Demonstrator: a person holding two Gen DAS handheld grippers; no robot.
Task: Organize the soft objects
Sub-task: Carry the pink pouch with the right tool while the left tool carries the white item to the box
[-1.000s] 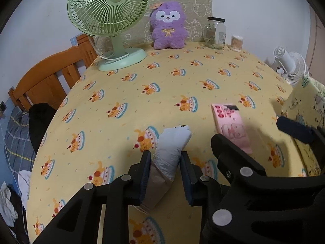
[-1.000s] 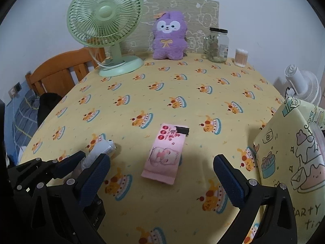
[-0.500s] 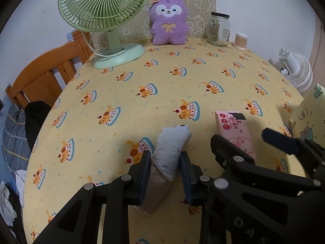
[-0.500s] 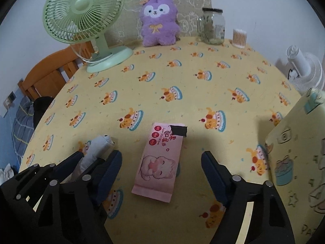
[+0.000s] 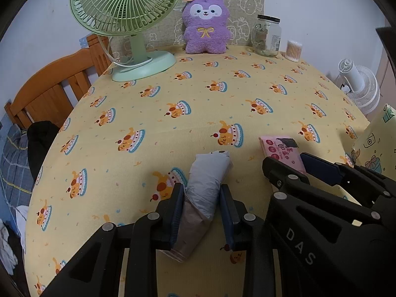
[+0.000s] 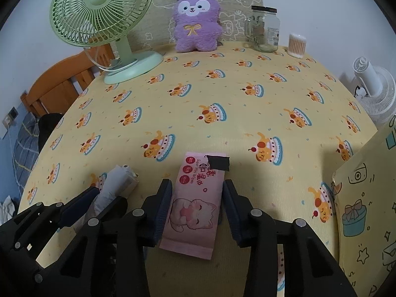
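Far left, the green fan (image 6: 99, 19) stands at the back of the bench (image 6: 222, 94), then the purple plush (image 6: 196, 19) leaning on the patterned board. Next the glass jar (image 6: 264, 28), black lid on, with something pale low inside, hard to make out. Beside it, a small tub of cotton swabs (image 6: 296, 45), packed full.

Up front, the left gripper (image 5: 201, 205) has its fingers clamped on the grey rolled bundle (image 5: 208, 178), which lies on the yellow cloth. Just to its right, the right gripper (image 6: 196, 208) straddles the pink wipes pack (image 6: 195, 203), flat on the bench; the fingers are closing, and their pads sit at the pack's edges. At far right stands a yellow gift bag (image 6: 366, 198), its contents hidden.
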